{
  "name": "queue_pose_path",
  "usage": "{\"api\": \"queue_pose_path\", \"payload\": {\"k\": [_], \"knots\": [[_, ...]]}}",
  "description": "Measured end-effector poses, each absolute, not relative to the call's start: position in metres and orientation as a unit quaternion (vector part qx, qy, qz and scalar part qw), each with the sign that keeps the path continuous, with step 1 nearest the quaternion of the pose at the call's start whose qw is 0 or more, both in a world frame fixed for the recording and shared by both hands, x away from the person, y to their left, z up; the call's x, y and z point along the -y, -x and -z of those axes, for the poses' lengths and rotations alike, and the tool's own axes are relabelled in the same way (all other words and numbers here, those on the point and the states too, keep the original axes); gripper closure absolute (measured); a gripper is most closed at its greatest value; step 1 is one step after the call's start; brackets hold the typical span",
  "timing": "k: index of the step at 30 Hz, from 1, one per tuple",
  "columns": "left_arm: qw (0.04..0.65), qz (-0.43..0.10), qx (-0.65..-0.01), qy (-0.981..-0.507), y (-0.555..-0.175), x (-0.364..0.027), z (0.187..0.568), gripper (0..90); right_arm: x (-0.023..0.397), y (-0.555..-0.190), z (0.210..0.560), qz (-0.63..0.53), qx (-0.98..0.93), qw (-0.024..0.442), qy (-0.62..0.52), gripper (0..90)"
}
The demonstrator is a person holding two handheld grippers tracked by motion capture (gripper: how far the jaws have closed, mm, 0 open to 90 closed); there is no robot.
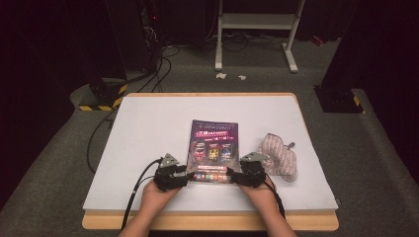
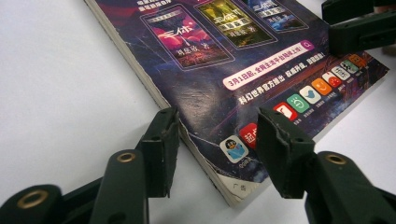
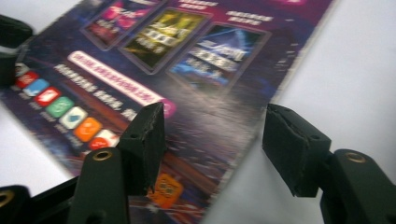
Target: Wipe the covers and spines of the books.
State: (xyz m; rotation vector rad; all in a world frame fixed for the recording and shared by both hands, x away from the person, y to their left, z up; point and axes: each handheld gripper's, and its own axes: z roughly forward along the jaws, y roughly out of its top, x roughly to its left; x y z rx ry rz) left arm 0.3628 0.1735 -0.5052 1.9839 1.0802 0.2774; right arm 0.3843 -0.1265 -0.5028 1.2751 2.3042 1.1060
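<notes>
So both hands sit at the near edge of the table [image 1: 148, 123], one pair of tongs each, and the magazine [image 1: 213, 148] lies flat right between them.

The left tongs [image 1: 184, 174] are at the magazine's near left corner. In the left gripper view the left tongs [image 2: 217, 140] straddle that corner: one jaw hangs just off the spine side over the bare white table [image 2: 60, 93], the other sits over the cover by the row of app icons. There's a clear gap and the pads aren't pressing on anything, so I'd call them open, just hovering at the corner of the magazine [image 2: 224, 60].

The right tongs [image 1: 233, 174] are at the near right corner, same deal. In the right gripper view the right tongs [image 3: 212, 140] have one jaw over the cover near the icons and the other out past the edge over the table [image 3: 355, 70]. Again it's a wide gap with no squeeze on the magazine [image 3: 187, 70], so open. That view is pretty blurry, so I can't say whether a pad grazes the paper.

Just beyond and outward of the right tongs there's a crumpled striped cloth [image 1: 279, 155], lying near the magazine's right edge but apart from it.

Past the far end of the table there's grey floor [image 1: 197, 74], some black cables [image 1: 158, 74] and the white legs of a frame [image 1: 257, 29].
</notes>
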Motion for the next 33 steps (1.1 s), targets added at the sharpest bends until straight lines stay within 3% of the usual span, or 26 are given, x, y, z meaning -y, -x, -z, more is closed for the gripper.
{"api": "queue_pose_path", "payload": {"k": [17, 33], "knots": [[0.406, -0.107, -0.428, -0.8, -0.352, -0.178, 0.502, 53.8, 0.124, -0.375, 0.501, -0.378, -0.813, 0.143, -0.419, 42.0], [0.408, -0.158, -0.424, -0.793, -0.36, -0.204, 0.497, 39.6, 0.175, -0.375, 0.458, -0.412, -0.775, 0.239, -0.415, 44.5]]}}
